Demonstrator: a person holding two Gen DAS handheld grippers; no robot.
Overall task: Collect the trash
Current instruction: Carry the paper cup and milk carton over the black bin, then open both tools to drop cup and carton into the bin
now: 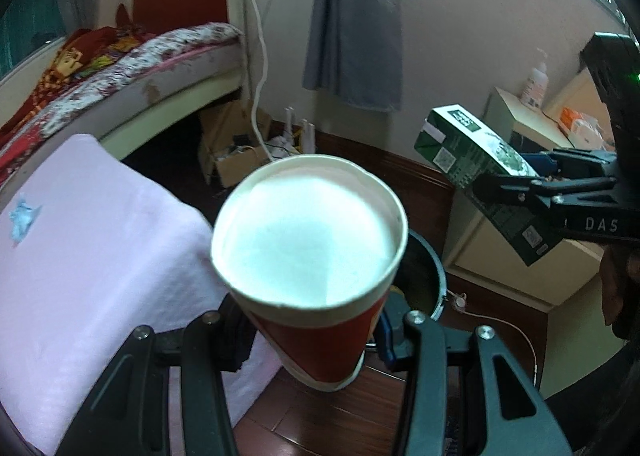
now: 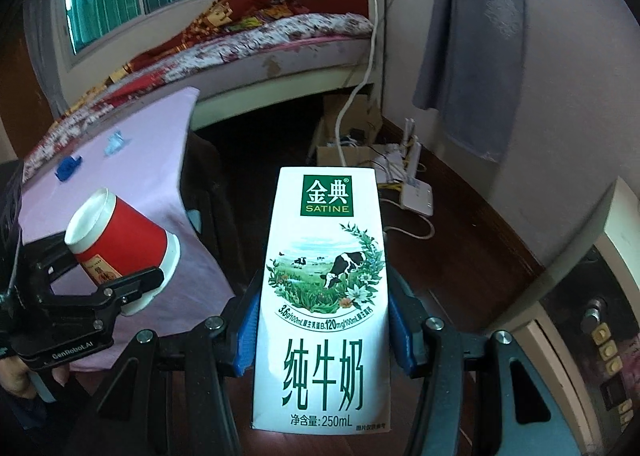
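Note:
A red paper cup (image 1: 308,248) with a white inside sits tilted between the fingers of my left gripper (image 1: 316,336), which is shut on its lower body. In the right wrist view the same cup (image 2: 124,244) and left gripper (image 2: 104,268) hang beside a pink-covered table (image 2: 152,160). My right gripper (image 2: 322,332) is shut on a white and green milk carton (image 2: 324,296), its blue pads pressed on both sides. The left wrist view shows that carton (image 1: 476,172) and the right gripper (image 1: 532,184) at the right. A dark round bin (image 1: 428,268) stands on the floor just behind the cup.
A blue scrap (image 2: 68,168) and a pale crumpled scrap (image 2: 114,144) lie on the pink table. Beyond it is a bed (image 2: 280,40). An open cardboard box (image 2: 344,144), a router (image 2: 416,196) and cables sit on the wooden floor. A cabinet (image 1: 500,252) stands at right.

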